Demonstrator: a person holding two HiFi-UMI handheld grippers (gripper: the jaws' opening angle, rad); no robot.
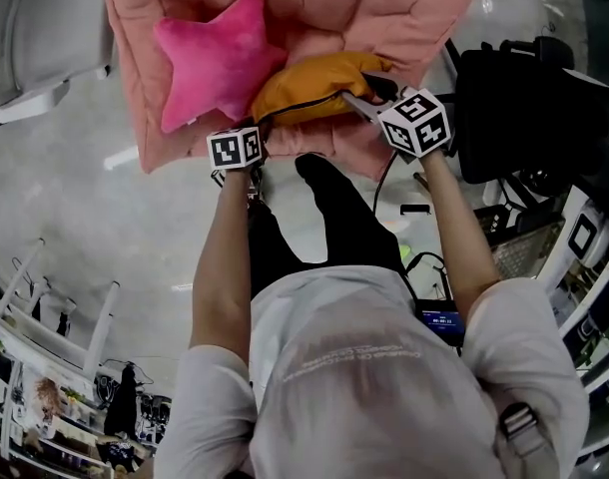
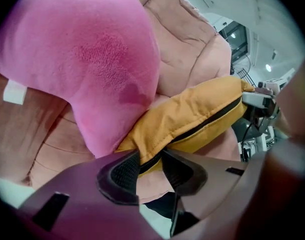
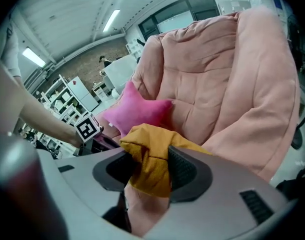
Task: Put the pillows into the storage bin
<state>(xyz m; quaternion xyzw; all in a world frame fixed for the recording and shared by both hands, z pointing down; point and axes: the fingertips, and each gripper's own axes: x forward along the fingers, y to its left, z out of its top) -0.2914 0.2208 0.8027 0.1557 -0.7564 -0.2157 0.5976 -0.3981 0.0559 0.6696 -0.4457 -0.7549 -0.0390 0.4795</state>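
Head view, scanned for writing: faint pale print across the back of the grey shirt (image 1: 354,367), too blurred to read; glowing digits on a small dark screen (image 1: 444,318) near the right elbow, equally unreadable. Black-and-white square markers on the cubes of the left tongs (image 1: 261,120) and the right tongs (image 1: 360,100), no letters among them. In the left gripper view, a white sewn-in tag (image 2: 15,91) on the pink star pillow (image 2: 92,59), blank as far as can be made out.

Both bare forearms stretched forward and angled down, roughly side by side, toward a pink quilted chair (image 1: 384,8). Left tongs closed partway onto the near corner of the orange pillow (image 1: 314,83), pads pinching the fabric right along its black zip (image 2: 207,121). Right tongs clamped partway on the other end, a bunched fold of orange cloth squeezed between the pads. Orange pillow lying on the chair's seat, gripped at both ends, touching the star pillow just beside it on the left.
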